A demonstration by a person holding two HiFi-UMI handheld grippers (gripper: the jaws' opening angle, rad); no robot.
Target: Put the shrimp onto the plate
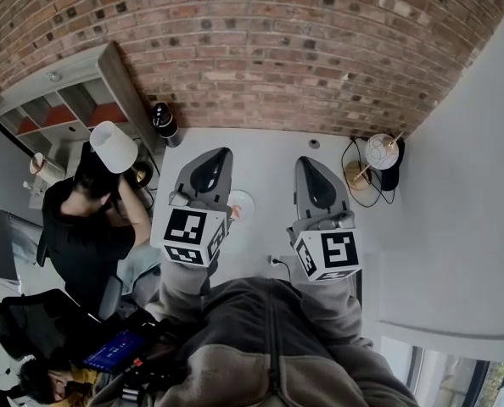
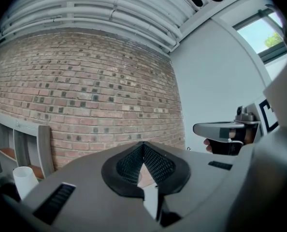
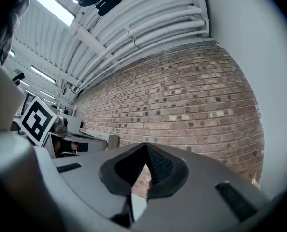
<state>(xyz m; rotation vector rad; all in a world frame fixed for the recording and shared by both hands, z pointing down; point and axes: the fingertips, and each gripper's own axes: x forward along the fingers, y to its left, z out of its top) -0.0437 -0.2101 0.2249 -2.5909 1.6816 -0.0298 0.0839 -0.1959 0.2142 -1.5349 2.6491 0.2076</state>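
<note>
Both closed, empty — left gripper (image 2: 143, 145), right gripper (image 3: 146, 146).

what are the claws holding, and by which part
Nothing. The left claw and the right claw are both shut, with nothing between their jaws.

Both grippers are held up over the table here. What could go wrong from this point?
1. The left gripper covers part of the plate, and both gripper views face the brick wall, so lowering would likely be poorly guided.
2. Both it and the right gripper have jaws together, which must open before a grasp.
3. A cable lies on the table's right and might snag.
</note>
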